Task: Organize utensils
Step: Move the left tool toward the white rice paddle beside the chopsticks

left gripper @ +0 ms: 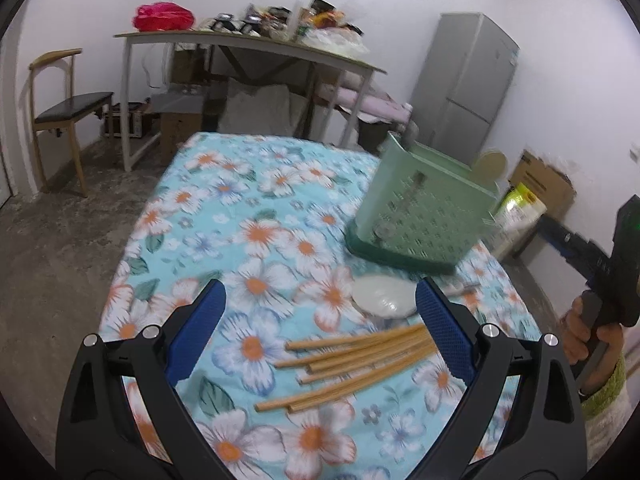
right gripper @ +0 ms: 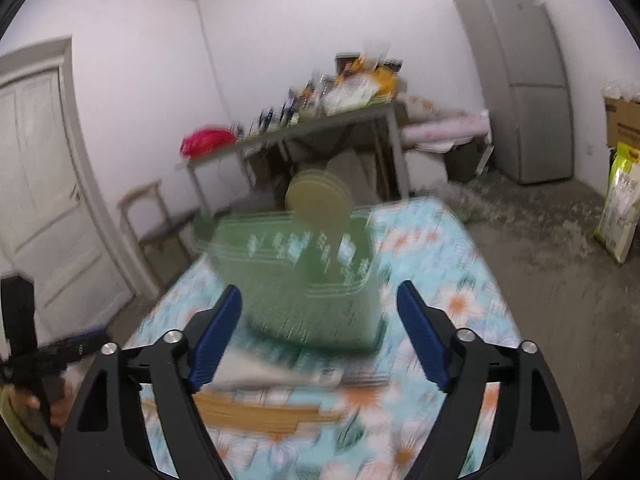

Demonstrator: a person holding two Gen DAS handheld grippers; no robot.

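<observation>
Having both grippers, left (left gripper: 318,320) and right (right gripper: 320,332), gaping wide and empty, you are between pickups: next close on the chopsticks (left gripper: 352,364) lying on the floral cloth (left gripper: 248,208) near the green holder (left gripper: 424,216).

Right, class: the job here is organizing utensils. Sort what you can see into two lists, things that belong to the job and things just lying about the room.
Belongs to the job:
- wooden chopsticks
- green utensil basket
- white spoon
- left gripper, open
- right gripper, open

Just lying about:
- wooden chair
- grey fridge
- cluttered side table
- red bag
- cardboard box
</observation>
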